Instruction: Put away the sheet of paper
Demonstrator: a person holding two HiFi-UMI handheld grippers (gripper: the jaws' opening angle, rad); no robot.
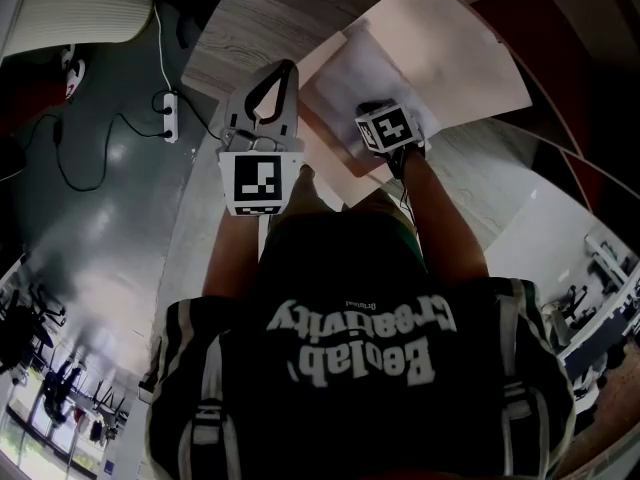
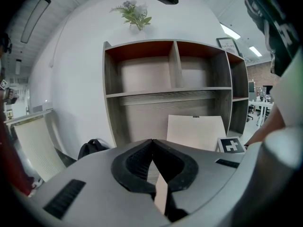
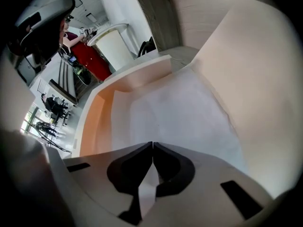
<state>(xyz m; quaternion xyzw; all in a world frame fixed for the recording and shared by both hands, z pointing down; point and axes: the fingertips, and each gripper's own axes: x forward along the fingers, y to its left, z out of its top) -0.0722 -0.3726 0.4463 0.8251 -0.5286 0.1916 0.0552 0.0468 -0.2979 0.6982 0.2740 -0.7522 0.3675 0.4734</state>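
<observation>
Right tongs [image 3: 152, 145] are pinched shut on the near edge of the sheet of paper [image 3: 189, 112], which lies at frame centre inside the open box [image 3: 94, 112]; it should be slid in flat. Left tongs [image 2: 152, 143] are closed on a cream edge, seemingly the box's. Beyond, the raised lid [image 2: 196, 131] blocks overshoot, before the shelf unit [image 2: 142, 93].

Dark lettered T-shirt [image 1: 360, 348]; grey left claw [image 1: 287, 69]

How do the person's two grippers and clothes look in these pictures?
The left claw and right claw have black curved pads set in smooth light grey shells. The left marker cube and right marker cube are white with black square patterns. The person wears a dark T-shirt with pale lettering.
</observation>
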